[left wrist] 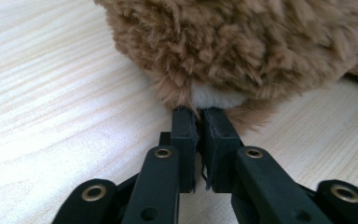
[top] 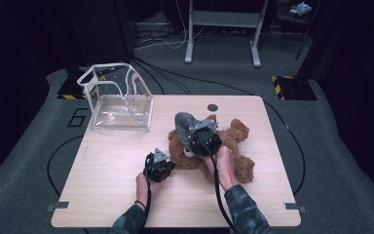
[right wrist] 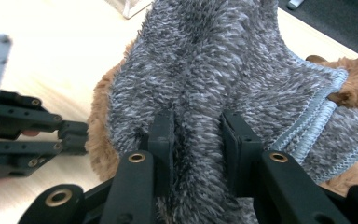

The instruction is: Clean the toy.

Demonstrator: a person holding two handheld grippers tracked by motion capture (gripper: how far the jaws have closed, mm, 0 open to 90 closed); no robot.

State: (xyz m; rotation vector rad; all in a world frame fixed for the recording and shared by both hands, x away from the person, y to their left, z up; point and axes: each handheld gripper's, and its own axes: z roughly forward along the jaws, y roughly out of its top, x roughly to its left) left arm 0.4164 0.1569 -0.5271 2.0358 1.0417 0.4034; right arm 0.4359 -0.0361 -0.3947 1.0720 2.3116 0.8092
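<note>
Dark room w/ grey carpet, light wood surface (top: 126, 185): dressing of the teddy bear (top: 233, 141) is in progress, not finished.

The bear lies near the middle-right of the surface, and a grey knitted sweater (top: 185, 124) sits over its head end; in the right gripper view the knit covers the top of the brown fur but the bear's limb is outside the blue-edged opening. Right gripper (top: 205, 139): fingers closed on a fold of the sweater, holding it up. Left gripper (top: 158, 165): fingers almost fully together, pinching a small tuft of fur at the bear's lower edge, prob. to keep it steady. A clear plastic bag (top: 119, 100) stands apart at the back left, untouched. Left to do, I judge: pull the sweater down over the body and get the arms through.
</note>
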